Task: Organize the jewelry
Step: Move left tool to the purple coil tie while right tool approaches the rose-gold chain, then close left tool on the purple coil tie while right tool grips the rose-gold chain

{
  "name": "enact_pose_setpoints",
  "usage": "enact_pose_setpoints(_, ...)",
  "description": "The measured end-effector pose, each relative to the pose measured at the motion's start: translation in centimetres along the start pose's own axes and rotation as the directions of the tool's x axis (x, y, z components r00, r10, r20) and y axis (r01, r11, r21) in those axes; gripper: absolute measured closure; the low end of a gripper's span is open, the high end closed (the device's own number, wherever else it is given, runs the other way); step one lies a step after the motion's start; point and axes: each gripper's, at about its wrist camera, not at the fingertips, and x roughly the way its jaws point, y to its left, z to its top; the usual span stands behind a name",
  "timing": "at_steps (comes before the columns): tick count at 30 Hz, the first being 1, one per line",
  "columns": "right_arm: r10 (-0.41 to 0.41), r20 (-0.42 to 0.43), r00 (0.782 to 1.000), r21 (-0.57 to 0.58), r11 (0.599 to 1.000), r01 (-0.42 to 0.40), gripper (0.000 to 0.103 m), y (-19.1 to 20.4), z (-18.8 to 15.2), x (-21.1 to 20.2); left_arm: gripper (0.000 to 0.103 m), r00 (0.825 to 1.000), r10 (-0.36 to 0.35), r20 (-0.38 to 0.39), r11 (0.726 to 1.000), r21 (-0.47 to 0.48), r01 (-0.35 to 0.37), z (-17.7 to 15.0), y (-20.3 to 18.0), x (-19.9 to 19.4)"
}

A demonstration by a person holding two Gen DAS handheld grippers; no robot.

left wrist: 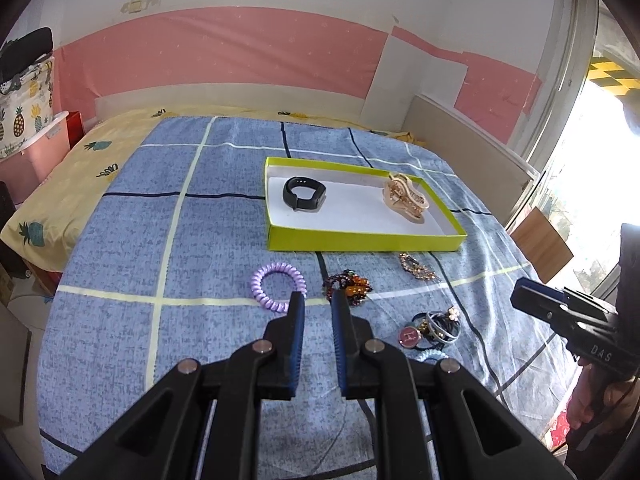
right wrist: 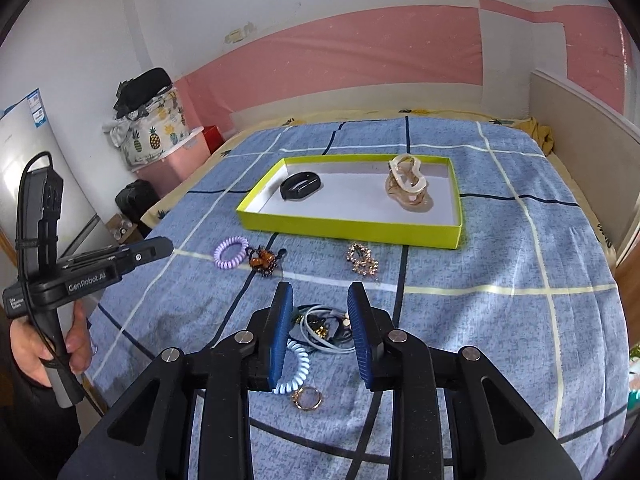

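A lime-green shallow box (left wrist: 360, 240) (right wrist: 348, 228) lies on the blue checked bedspread (left wrist: 120, 320). Inside it are a black wristband (left wrist: 304, 194) (right wrist: 301, 186) and a gold hair claw (left wrist: 406, 200) (right wrist: 408, 188). In front of the box lie a purple coil tie (left wrist: 278, 286) (right wrist: 231, 253), an amber beaded piece (left wrist: 348, 286) (right wrist: 264, 260) and a rhinestone clip (left wrist: 418, 268) (right wrist: 362, 260). My left gripper (left wrist: 319, 300) hovers between coil and beads, closed to a narrow gap, empty. My right gripper (right wrist: 320, 292) is open and empty above a pile of hair ties (right wrist: 324, 326), a pale blue coil (right wrist: 298, 364) and gold rings (right wrist: 307, 398).
A wooden bed board (right wrist: 580, 140) runs along the right side, with a bright window (left wrist: 592, 160) beyond it. Off the bed's left edge stand a pink bin with a pineapple-print bag (right wrist: 160, 140) and a white fridge (right wrist: 36, 168). A hand (right wrist: 76, 336) holds the left gripper.
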Motion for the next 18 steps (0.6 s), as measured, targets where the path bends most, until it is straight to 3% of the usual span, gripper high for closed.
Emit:
enact_pose_setpoints(10,-0.012,-0.042,0.999,0.0,1.0,0.012,0.074,-0.5,-0.2,1.9,0.079,0.997,0.045,-0.059,0.999,-0.016,-0.046,0.2,1.4,2.9)
enact_pose_setpoints(18,-0.032,-0.089,0.996,-0.013,0.999,0.031,0.074,-1.2,0.4,4.9,0.078,0.983,0.125,-0.138,0.992,-0.005,-0.127,0.9,3.1,7.8)
